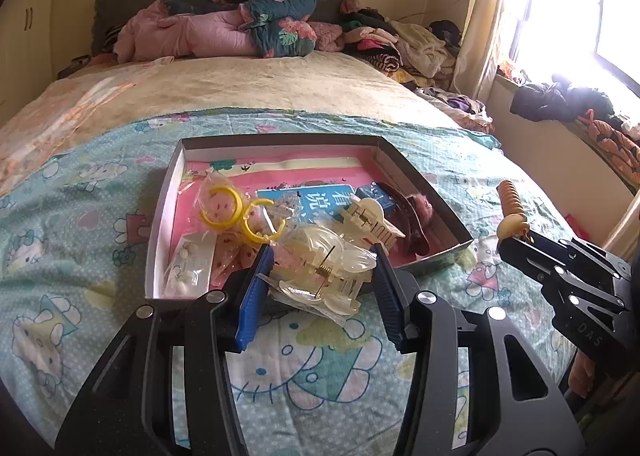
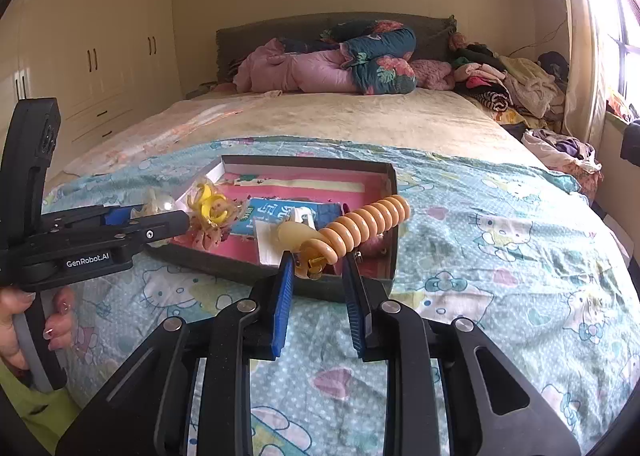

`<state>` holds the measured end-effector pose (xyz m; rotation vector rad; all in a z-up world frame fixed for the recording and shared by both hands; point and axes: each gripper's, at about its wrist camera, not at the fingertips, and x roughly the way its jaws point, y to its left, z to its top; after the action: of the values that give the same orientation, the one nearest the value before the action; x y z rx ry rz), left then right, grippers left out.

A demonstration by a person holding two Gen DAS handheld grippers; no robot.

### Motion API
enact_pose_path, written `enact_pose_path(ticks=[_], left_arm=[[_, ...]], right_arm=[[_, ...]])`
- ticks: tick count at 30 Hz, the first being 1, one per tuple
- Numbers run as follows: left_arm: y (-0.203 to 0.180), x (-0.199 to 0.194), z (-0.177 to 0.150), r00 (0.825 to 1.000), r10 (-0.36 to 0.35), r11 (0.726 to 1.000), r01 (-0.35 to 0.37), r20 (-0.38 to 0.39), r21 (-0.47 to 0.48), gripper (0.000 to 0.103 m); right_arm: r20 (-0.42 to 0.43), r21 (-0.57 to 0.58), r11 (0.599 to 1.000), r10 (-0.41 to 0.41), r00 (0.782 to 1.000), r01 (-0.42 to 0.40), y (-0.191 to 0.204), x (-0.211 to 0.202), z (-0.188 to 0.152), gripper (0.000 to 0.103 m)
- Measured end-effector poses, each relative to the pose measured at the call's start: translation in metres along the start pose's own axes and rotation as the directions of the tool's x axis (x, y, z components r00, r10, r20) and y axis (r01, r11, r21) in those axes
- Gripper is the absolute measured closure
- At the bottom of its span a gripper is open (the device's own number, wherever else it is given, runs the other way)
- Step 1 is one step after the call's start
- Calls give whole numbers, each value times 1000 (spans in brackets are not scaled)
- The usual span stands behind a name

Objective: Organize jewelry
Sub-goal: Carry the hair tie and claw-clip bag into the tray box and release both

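A shallow dark box (image 1: pixel 416 172) with a pink lining lies on the bed; it also shows in the right wrist view (image 2: pixel 394 216). In it are yellow rings in a clear bag (image 1: pixel 230 208), a cream hair claw (image 1: pixel 370 218), a dark fuzzy headband (image 1: pixel 416 212) and a small white packet (image 1: pixel 188 268). My left gripper (image 1: pixel 322 274) is shut on a clear bagged hair clip (image 1: pixel 320 268) over the box's near edge. My right gripper (image 2: pixel 318 270) is shut on an orange ribbed hair clip (image 2: pixel 360 230) at the box's near right corner.
The bed has a Hello Kitty sheet (image 1: pixel 80 216). Folded quilts (image 1: pixel 224 28) and piled clothes (image 1: pixel 400 44) lie at the headboard. A wardrobe (image 2: pixel 92 56) stands at the left and a bright window (image 1: pixel 580 16) at the right, with clothes on its sill.
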<state>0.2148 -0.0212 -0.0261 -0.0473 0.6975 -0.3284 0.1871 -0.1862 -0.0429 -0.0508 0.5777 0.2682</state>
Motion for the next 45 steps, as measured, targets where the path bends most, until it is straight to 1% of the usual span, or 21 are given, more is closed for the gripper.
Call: enact_pose_path(ticks=[10, 15, 22, 30, 35, 41, 45], left_arm=[[-1, 16, 20, 1000, 3, 1000, -3, 10, 4, 63], [1, 27, 28, 1000, 3, 1000, -3, 4, 2, 63], [4, 48, 30, 1000, 4, 1000, -4, -26, -8, 63], [9, 62, 22, 998, 15, 1000, -16, -59, -16, 63], [14, 69, 19, 997, 21, 999, -23, -76, -22, 63], [15, 73, 19, 996, 25, 999, -27, -82, -17, 63], [15, 74, 19, 996, 22, 1000, -24, -85, -16, 63]], right_arm=[[18, -23, 1000, 3, 1000, -3, -7, 18, 26, 79], [19, -25, 1000, 3, 1000, -3, -10, 27, 33, 79], [-11, -43, 999, 3, 1000, -4, -18, 50, 39, 79], [-58, -82, 996, 18, 998, -23, -15, 77, 34, 79], [-87, -110, 992, 44, 995, -53, -5, 88, 28, 79], [-124, -140, 986, 72, 990, -89, 9, 98, 19, 79], [-152, -160, 982, 77, 985, -101, 16, 105, 14, 79]])
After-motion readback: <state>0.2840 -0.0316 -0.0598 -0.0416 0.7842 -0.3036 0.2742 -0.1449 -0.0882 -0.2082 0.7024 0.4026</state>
